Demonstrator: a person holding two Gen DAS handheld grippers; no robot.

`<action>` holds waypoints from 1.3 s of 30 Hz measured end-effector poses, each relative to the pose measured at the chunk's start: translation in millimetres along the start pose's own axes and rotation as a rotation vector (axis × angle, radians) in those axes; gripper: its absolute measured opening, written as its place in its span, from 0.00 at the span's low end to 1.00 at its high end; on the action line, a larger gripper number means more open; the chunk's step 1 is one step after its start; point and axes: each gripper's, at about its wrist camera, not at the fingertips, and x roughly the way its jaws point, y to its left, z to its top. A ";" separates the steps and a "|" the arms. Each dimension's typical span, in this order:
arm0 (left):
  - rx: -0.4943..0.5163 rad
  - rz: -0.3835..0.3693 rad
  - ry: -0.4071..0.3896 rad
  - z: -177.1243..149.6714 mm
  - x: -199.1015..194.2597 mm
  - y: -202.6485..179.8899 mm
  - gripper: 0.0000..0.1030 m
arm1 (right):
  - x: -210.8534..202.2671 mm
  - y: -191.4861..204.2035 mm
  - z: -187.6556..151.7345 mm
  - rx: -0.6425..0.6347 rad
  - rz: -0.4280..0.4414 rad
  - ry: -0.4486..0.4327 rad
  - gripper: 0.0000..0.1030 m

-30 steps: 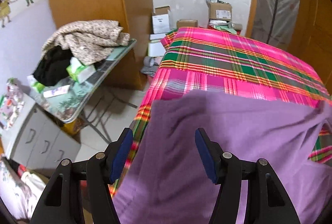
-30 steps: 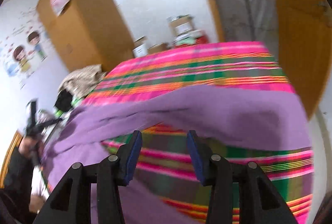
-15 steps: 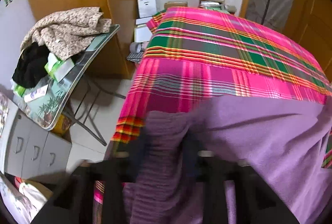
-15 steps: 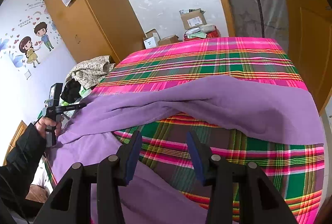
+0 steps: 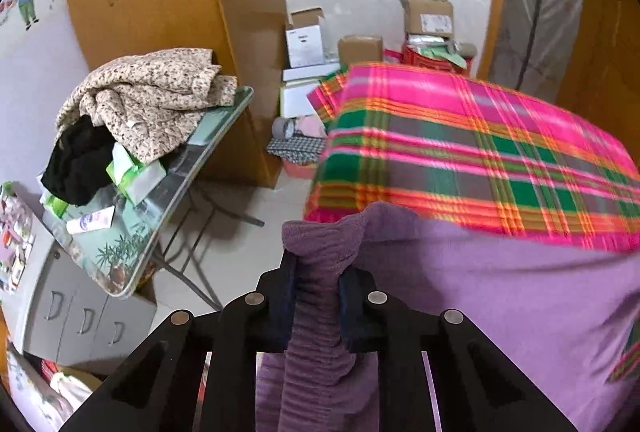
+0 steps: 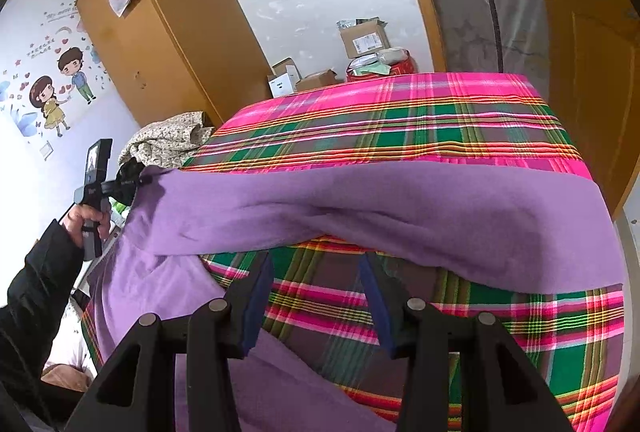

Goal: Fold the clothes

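Left gripper (image 5: 318, 286) is clamped on a bunched ribbed edge of the purple garment (image 6: 420, 208), lifted at the bed's (image 6: 400, 120) left side. Right gripper (image 6: 316, 296) hovers with fingers apart (nothing between them) above the plaid cover.

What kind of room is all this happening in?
Most likely a bedroom in a home: a bed under a plaid blanket, a tall wooden wardrobe, cartoon wall stickers, and a purple garment spread out for folding.
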 end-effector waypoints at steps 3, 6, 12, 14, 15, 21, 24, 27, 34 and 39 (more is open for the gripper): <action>-0.001 0.021 0.026 6.9 19.6 0.3 0.18 | 2.5 -4.1 0.5 0.011 -0.007 0.003 0.44; 0.016 0.014 0.091 6.8 42.4 -5.5 0.20 | 5.0 -8.1 1.0 0.022 -0.013 0.005 0.44; -0.076 -0.060 0.091 -3.8 26.4 14.6 0.27 | 6.1 -16.0 0.1 0.039 -0.022 0.005 0.44; -0.102 -0.072 0.064 -9.7 9.2 26.3 0.36 | 5.6 -19.7 0.1 0.052 -0.024 0.002 0.44; -0.107 -0.069 0.051 -13.6 1.1 30.1 0.37 | 5.2 -20.9 0.0 0.059 -0.025 -0.001 0.44; -0.131 -0.042 0.016 -47.8 -40.4 43.8 0.40 | 2.1 -21.5 0.5 0.083 -0.015 -0.021 0.44; -0.168 -0.061 0.004 -72.2 -60.2 50.6 0.42 | 0.1 -17.3 -1.9 0.080 -0.009 -0.022 0.44; -0.230 -0.085 -0.010 -102.2 -79.0 60.5 0.45 | -2.6 -12.6 -5.2 0.079 0.000 -0.017 0.45; -0.383 -0.104 0.007 -180.9 -104.1 92.0 0.53 | -10.6 -0.1 -15.4 0.073 0.017 -0.011 0.45; -0.418 -0.152 0.008 -205.5 -109.0 98.3 0.57 | -15.5 7.1 -21.4 0.062 0.013 -0.001 0.45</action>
